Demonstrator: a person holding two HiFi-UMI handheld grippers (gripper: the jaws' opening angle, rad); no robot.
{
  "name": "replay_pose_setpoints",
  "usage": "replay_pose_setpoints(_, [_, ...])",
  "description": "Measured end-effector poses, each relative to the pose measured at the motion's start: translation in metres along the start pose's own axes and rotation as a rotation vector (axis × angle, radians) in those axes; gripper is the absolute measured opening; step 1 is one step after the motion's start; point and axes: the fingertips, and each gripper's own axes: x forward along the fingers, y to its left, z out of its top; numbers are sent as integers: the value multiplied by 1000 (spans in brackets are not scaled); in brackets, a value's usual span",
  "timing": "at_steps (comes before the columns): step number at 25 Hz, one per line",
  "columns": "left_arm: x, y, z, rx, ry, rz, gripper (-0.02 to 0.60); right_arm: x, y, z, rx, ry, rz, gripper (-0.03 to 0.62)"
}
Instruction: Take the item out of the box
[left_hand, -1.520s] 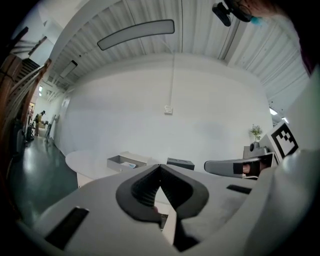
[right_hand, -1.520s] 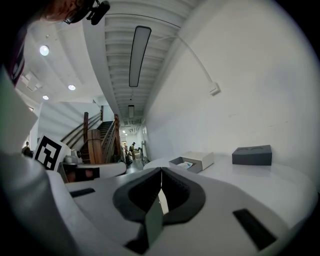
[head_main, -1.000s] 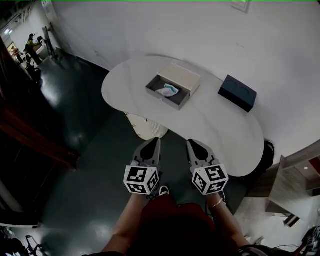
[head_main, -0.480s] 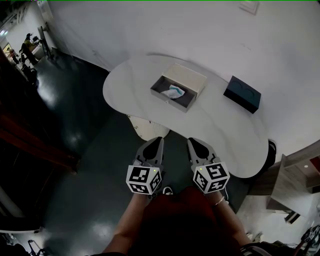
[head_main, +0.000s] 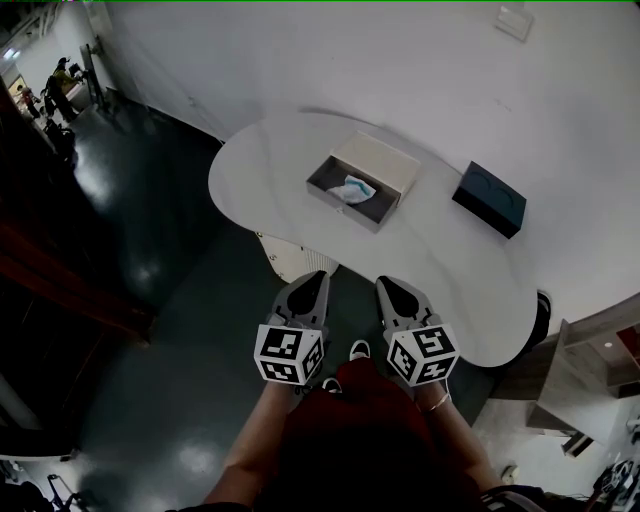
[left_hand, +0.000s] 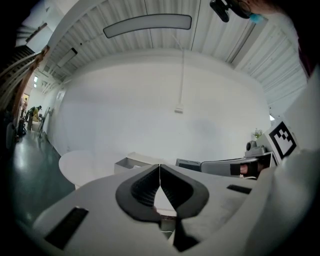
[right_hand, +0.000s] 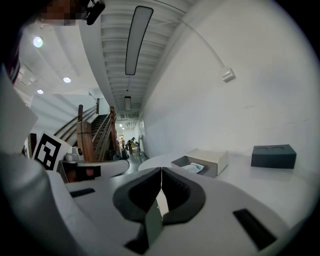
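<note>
Item (head_main: 352, 188) in open box (head_main: 385, 165), well beyond both grippers.

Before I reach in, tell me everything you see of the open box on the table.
The open box is shallow and rectangular, cardboard by its look: a grey tray with a beige cover at its far side. It lies flat on the white table, askew to the near edge. A crumpled white and teal item lies in the tray. Nothing else touches it.
</note>
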Motion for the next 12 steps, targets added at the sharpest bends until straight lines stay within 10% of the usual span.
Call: replay_pose_setpoints(12, [44,17,-1,0,45,1,23,32,-31,7,26,9,-21,15])
